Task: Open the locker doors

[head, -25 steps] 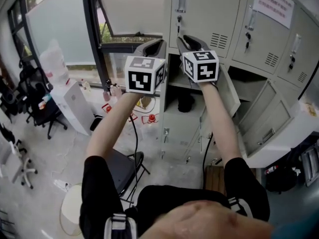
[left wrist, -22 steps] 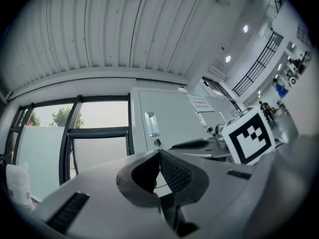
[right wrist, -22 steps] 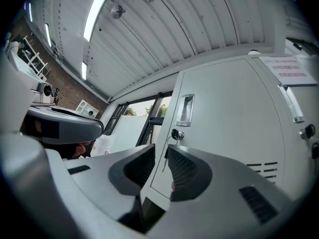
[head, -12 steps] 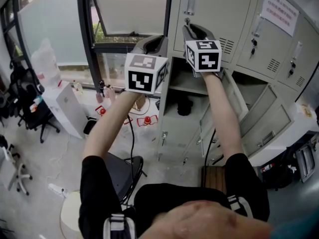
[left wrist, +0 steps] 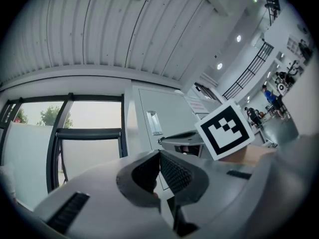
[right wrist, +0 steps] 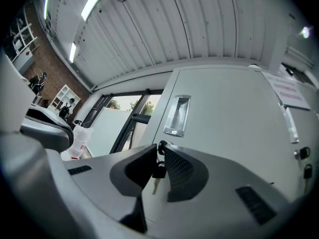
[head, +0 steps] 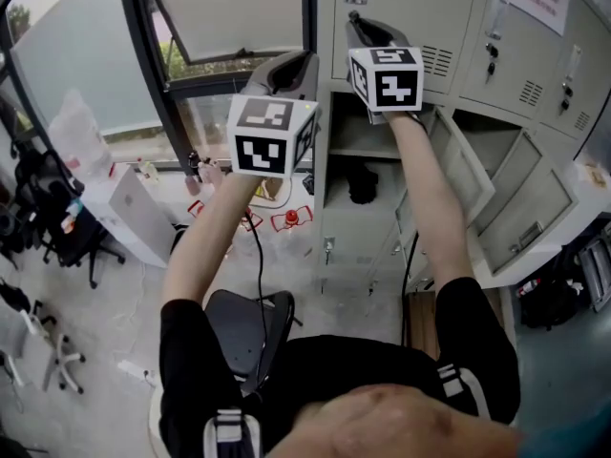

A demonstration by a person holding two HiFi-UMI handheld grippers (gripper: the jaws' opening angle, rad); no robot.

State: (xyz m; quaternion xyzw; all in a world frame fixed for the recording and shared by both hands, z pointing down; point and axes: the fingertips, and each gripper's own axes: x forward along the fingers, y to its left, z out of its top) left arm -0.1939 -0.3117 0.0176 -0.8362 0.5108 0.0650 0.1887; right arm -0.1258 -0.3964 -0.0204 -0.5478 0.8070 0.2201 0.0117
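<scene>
The grey top-left locker door [head: 406,3] is closed, with a recessed handle [right wrist: 178,115] and a key [right wrist: 161,144] in the lock below it. A second key [right wrist: 158,173] dangles from the first. My right gripper [right wrist: 160,147] has just been closing, and its tips now pinch the key's black head. In the head view, the right gripper [head: 354,22] reaches up to that lock. My left gripper [head: 289,65] hovers beside the locker's left edge. Seen in its own view, the left gripper [left wrist: 159,152] is shut on nothing.
Below the top door, an open compartment [head: 368,146] holds a dark item [head: 361,185]. Two opened doors [head: 468,175] [head: 535,213] swing out on the right. A window frame [head: 153,74] stands at left. A dark chair [head: 250,324] is at my feet, and a white box [head: 134,208] lies on the floor.
The right gripper rose from the open compartment's level to the top door's lock. The left gripper rose a little beside it.
</scene>
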